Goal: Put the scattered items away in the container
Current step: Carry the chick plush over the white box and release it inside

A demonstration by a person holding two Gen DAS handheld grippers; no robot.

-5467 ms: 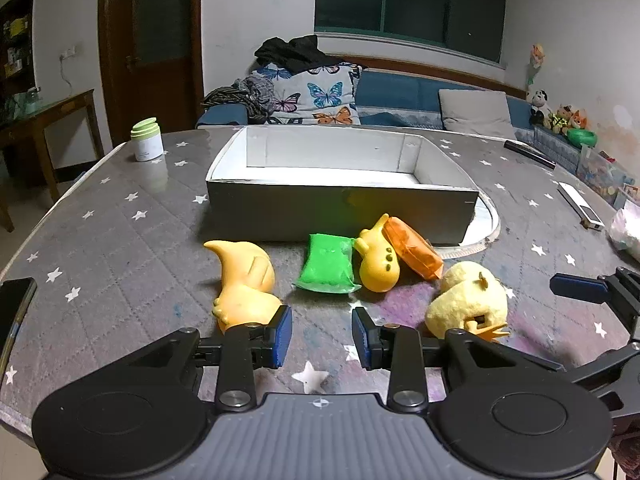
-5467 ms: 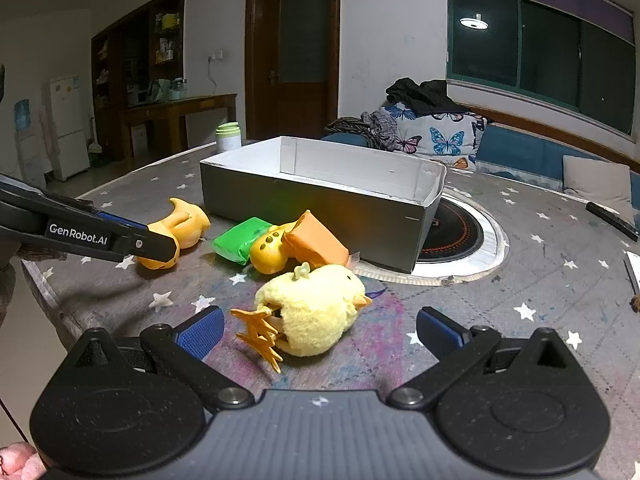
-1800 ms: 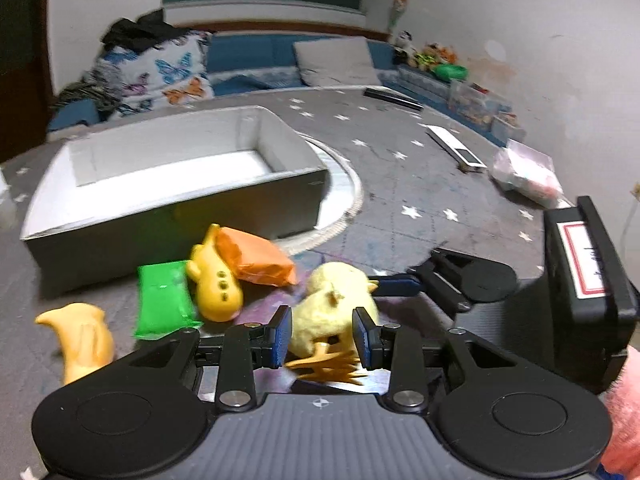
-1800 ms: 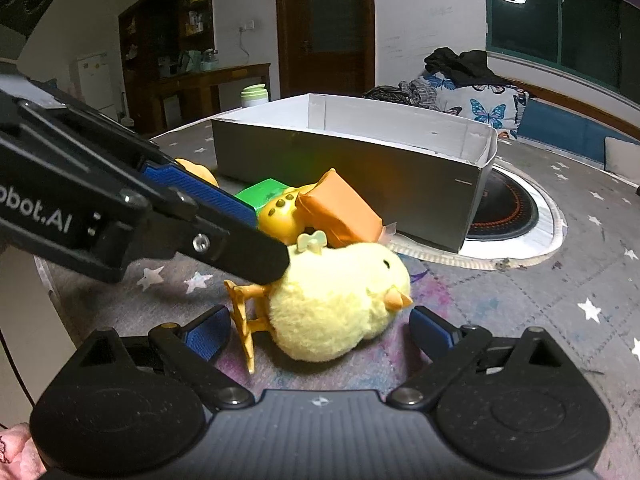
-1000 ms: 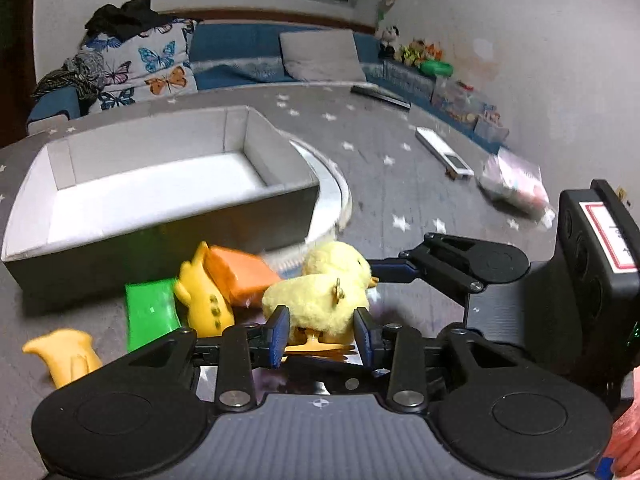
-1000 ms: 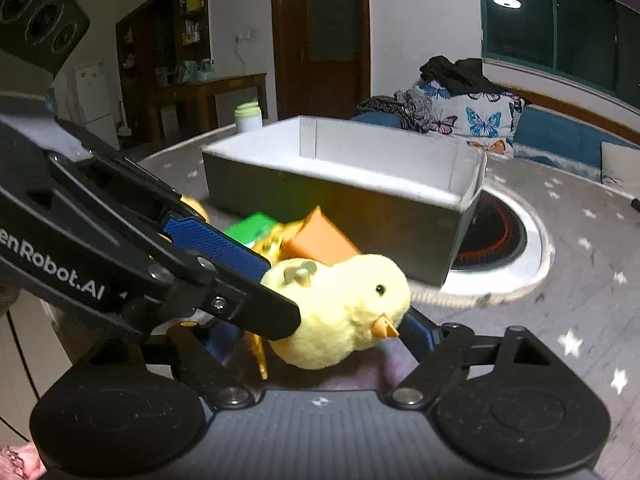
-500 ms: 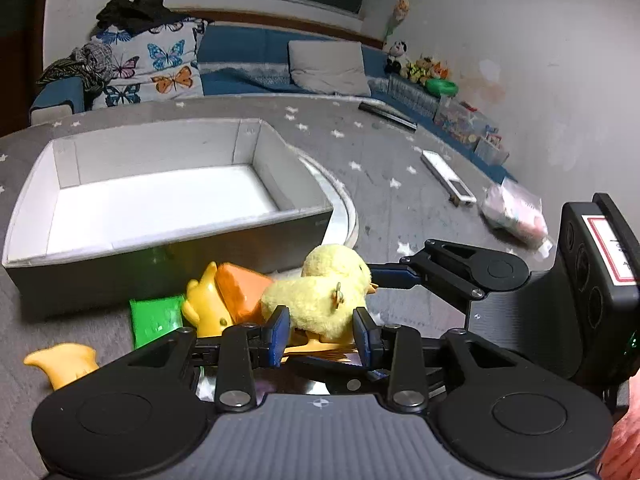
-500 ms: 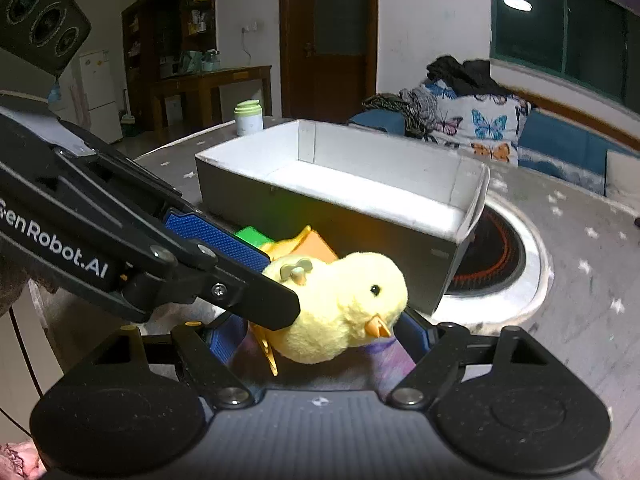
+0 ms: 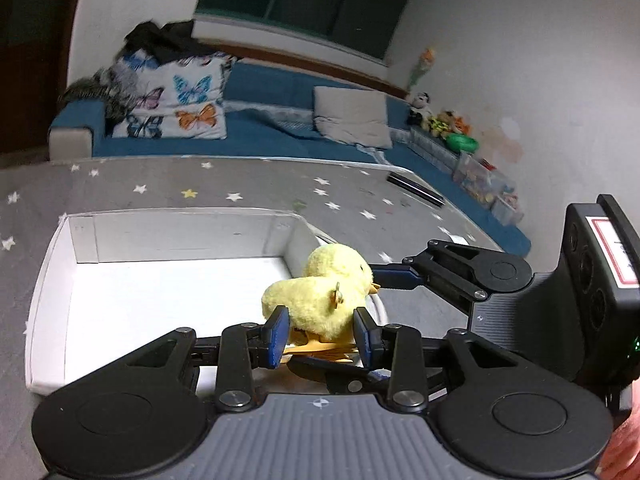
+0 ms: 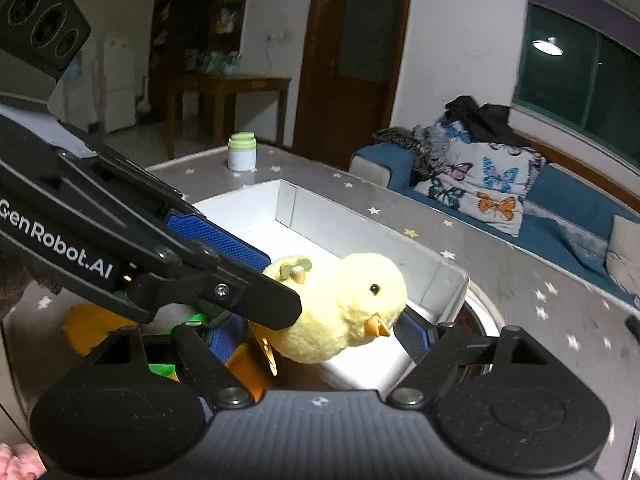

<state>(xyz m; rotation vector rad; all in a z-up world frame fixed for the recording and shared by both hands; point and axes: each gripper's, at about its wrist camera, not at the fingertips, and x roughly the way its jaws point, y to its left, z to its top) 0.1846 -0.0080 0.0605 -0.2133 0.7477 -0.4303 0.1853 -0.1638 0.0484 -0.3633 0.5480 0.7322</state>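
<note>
The fluffy yellow plush chick [image 9: 320,300] is now off the table; both grippers carry it higher, above the white cardboard box [image 9: 52,280].

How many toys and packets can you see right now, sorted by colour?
Yellow: 2, plush chick and yellow-orange toy
Green: 1, green packet
Orange: 1, orange packet
Total: 4 visible

left tongs [image 9: 320,336] clamped, right tongs [image 10: 320,332] clamped, crossing
</note>
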